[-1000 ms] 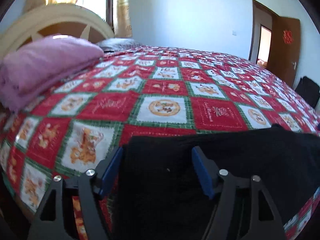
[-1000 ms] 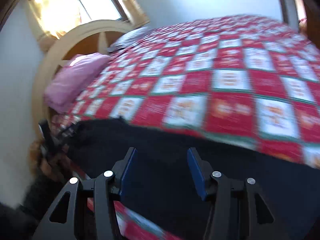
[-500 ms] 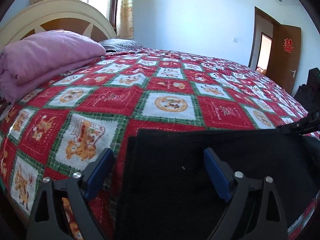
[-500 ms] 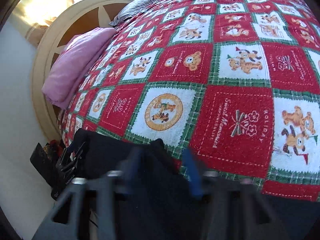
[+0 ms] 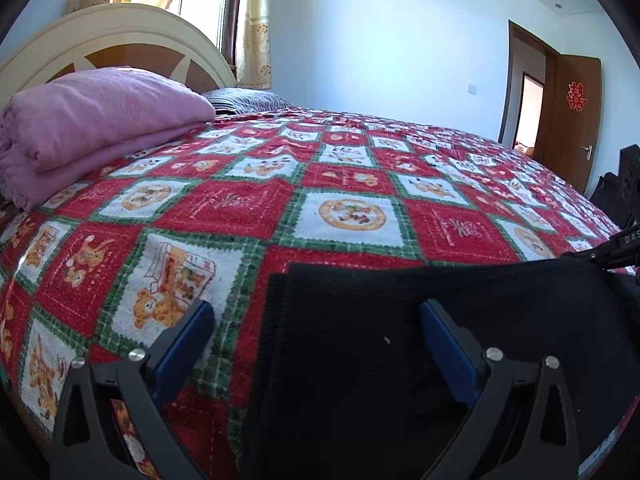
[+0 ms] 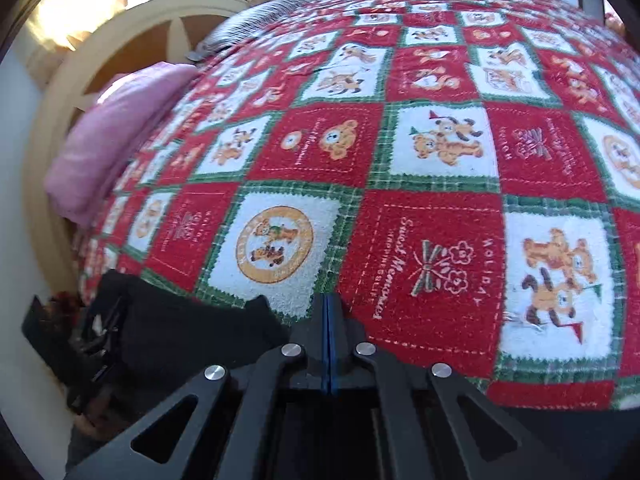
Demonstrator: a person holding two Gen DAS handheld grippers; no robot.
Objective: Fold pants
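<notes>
The black pants (image 5: 400,340) lie flat along the near edge of the bed, with a ribbed band at their left end. My left gripper (image 5: 316,308) hovers over that end. Its jaws are opening wide and straddle the corner, and the blue pads do not touch the cloth. In the right wrist view the pants (image 6: 192,332) show as a dark strip with a small raised peak. My right gripper (image 6: 328,300) is shut there, pinching the far edge of the pants. Its tip (image 5: 592,256) also shows in the left wrist view.
A red, green and white patchwork bedspread (image 5: 352,216) covers the bed. A folded pink blanket (image 5: 92,128) and a striped pillow (image 5: 244,98) lie by the cream headboard (image 5: 120,36). A brown door (image 5: 576,120) stands at the right, with dark objects (image 5: 624,188) beside the bed.
My left jaws have spread wider over the pants' left end. My right gripper swung down to the pants' far edge and closed from half open to fully shut.
</notes>
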